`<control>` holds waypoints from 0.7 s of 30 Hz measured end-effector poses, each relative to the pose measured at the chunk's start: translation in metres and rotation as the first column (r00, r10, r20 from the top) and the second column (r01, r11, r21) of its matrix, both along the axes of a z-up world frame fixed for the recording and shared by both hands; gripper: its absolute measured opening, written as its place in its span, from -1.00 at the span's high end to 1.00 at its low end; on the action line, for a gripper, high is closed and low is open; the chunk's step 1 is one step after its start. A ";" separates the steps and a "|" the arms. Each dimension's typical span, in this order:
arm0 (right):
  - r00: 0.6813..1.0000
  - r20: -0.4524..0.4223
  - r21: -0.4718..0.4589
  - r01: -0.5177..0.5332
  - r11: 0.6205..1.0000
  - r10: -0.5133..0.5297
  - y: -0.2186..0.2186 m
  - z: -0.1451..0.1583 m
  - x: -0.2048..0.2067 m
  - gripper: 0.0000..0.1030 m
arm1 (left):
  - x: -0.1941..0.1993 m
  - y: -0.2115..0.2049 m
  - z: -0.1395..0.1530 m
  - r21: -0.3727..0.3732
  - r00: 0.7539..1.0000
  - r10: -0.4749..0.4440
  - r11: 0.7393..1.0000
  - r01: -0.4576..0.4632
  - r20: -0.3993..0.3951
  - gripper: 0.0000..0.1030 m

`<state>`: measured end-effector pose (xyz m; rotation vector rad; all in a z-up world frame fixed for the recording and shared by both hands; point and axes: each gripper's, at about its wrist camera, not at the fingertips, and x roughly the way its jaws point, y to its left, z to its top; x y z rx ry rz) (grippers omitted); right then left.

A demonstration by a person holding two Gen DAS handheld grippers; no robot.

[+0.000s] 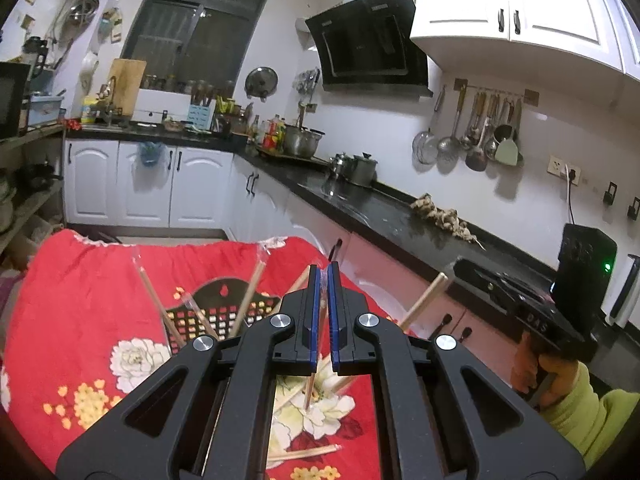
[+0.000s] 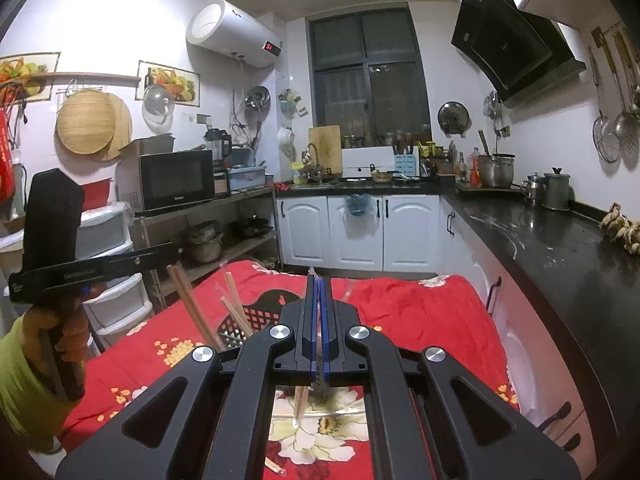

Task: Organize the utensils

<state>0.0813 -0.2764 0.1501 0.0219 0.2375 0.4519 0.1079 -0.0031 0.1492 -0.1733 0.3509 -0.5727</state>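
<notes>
Grippers both pinched: left black gripper (image 1: 323, 276) and right black gripper (image 2: 319, 285) each clamp wrapped wooden chopsticks (image 1: 310, 390) above the red floral cloth (image 1: 88, 304), near the black slotted utensil holder (image 1: 224, 308).

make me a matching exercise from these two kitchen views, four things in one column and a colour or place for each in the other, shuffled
Things:
1. tablecloth
2. utensil basket
3. range hood
4. ladles and strainers

Colour or place:
A. black, mounted high on the wall by the white cabinets
B. hanging from a rail on the wall above the dark counter
C. red with a flower print, covering the table
D. dark, perforated, standing on the table with chopsticks sticking out of it

Pairs: 1-C, 2-D, 3-A, 4-B
</notes>
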 end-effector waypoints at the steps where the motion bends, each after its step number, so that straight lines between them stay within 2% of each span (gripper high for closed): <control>1: 1.000 0.001 0.003 -0.002 1.000 0.002 0.001 0.001 0.000 0.97 | 0.001 0.002 0.002 -0.004 1.000 0.002 1.000 -0.001 0.003 0.97; 7: 0.999 0.031 0.017 -0.018 1.000 0.018 0.010 0.015 -0.001 0.97 | 0.003 0.008 0.020 -0.016 0.999 0.021 1.000 -0.021 0.047 0.97; 21: 0.996 0.083 0.049 -0.028 0.998 0.024 0.028 0.052 0.026 0.97 | 0.019 0.016 0.062 -0.039 0.989 0.075 0.997 -0.070 0.129 0.97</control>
